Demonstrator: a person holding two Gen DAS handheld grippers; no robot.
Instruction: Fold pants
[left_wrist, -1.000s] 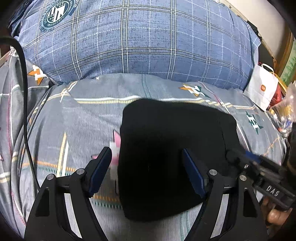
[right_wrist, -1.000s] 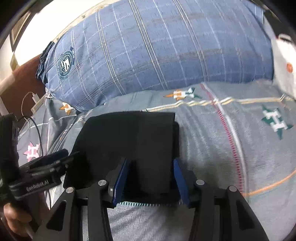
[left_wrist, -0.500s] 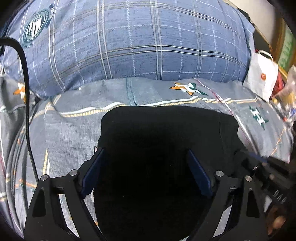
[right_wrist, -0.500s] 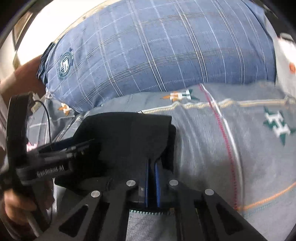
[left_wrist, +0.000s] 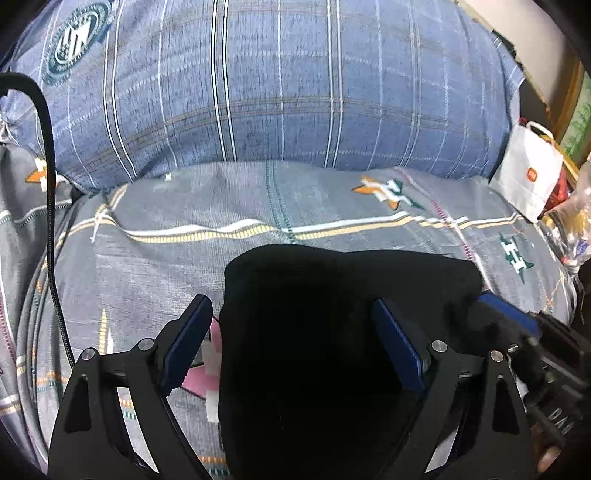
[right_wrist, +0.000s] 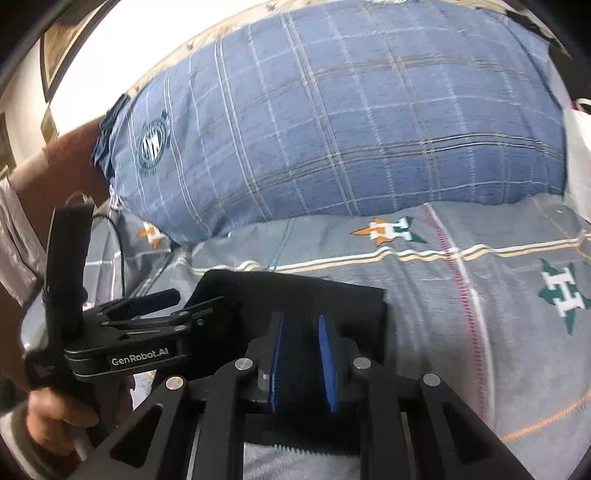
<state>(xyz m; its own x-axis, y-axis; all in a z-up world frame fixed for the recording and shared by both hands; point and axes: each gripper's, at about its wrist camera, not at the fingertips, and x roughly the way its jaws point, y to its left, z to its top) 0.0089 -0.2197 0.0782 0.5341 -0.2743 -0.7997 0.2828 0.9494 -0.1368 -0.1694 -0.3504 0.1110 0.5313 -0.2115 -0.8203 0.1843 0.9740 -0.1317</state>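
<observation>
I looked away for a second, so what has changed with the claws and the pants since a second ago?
The right claw closed fully on the pants' near edge half a second ago; now its fingers show a narrow gap with dark cloth between them. The left claw stayed open over the pants. The pants stayed folded on the bed.

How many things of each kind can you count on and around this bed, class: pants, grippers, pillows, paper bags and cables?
black pants: 1
grippers: 2, the left gripper and the right gripper
blue checked pillow: 1
white paper bag: 1
black cable: 1
Total: 6
</observation>
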